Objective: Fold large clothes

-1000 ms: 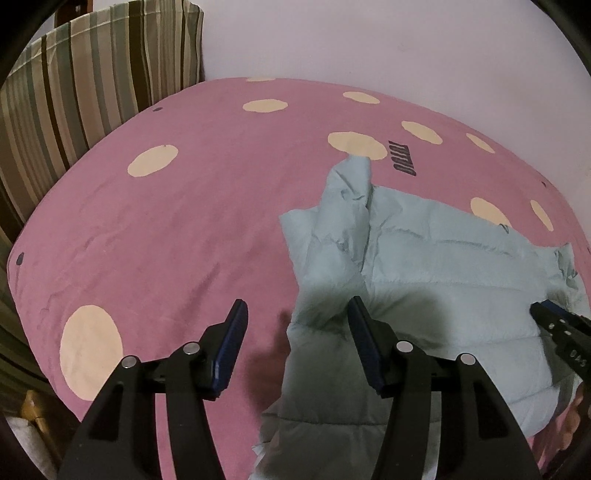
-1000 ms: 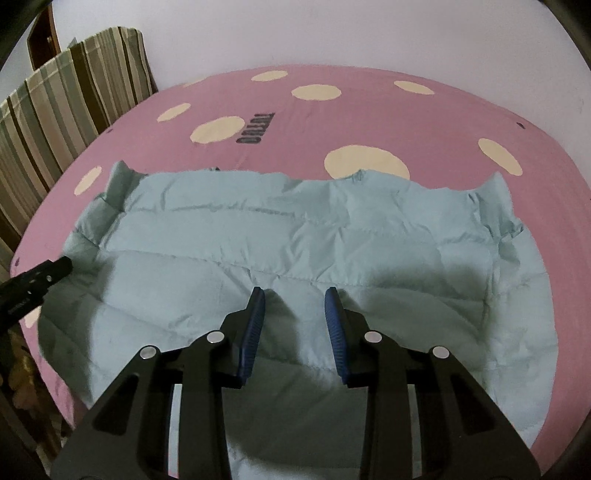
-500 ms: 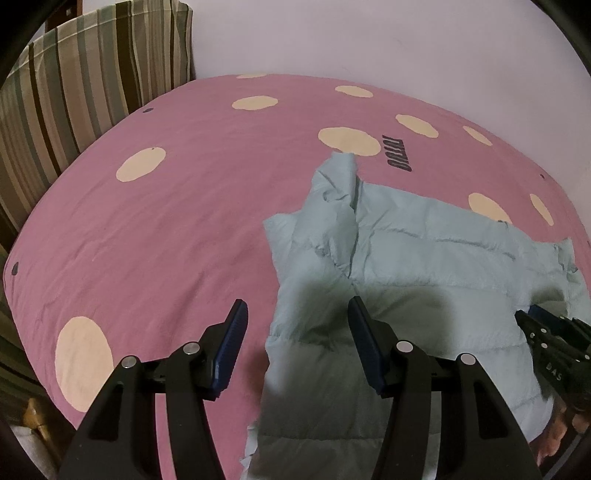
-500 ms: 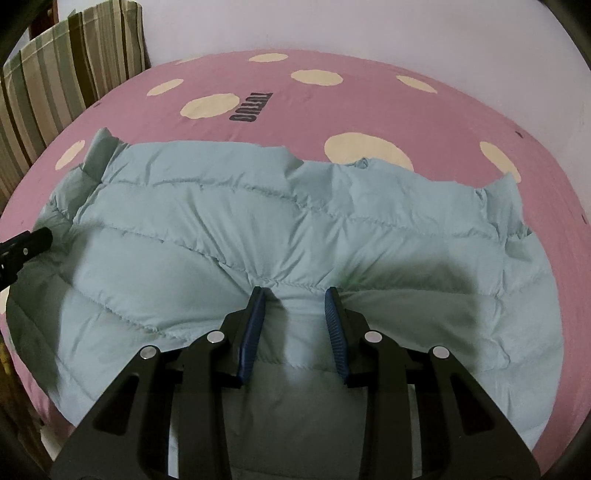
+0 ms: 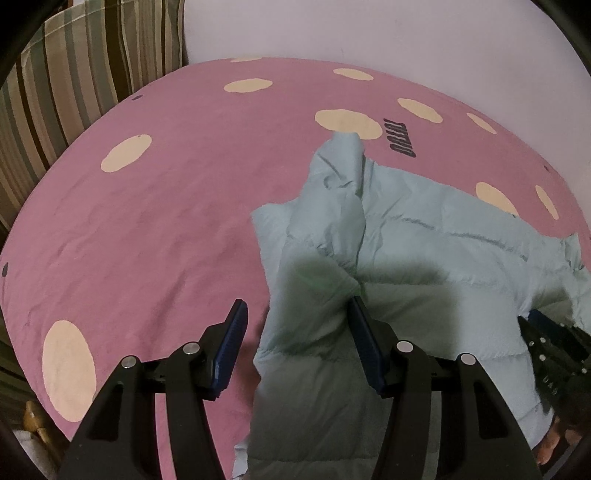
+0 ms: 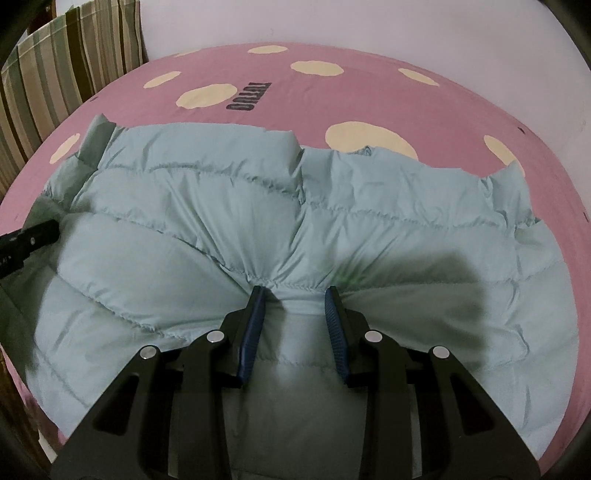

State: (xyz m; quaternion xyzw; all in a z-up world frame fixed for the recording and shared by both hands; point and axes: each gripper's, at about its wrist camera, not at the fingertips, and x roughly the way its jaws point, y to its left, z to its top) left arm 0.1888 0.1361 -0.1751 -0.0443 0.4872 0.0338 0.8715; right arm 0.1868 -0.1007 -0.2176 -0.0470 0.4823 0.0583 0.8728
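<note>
A pale blue quilted puffer jacket [image 6: 258,221] lies spread on a pink bed sheet with cream dots [image 6: 369,92]. In the right wrist view my right gripper [image 6: 295,295] has its jaws pressed into the jacket's middle, with a bunched fold of fabric between the blue pads. In the left wrist view the jacket [image 5: 424,240] lies to the right, its left edge folded over. My left gripper [image 5: 295,310] is open wide, straddling that left edge. The right gripper's tip [image 5: 546,332] shows at the far right; the left gripper's tip [image 6: 33,236] shows at the left edge.
A striped cushion or pillow [image 5: 74,74] stands at the bed's far left against a white wall [image 5: 369,29]. The pink sheet [image 5: 147,221] stretches left of the jacket. The bed's near edge drops off at the lower left of both views.
Both grippers have moved down and forward onto the jacket. The right gripper's pads now pinch a fold of fabric, which puckers around them. The jacket's left edge has bunched up.
</note>
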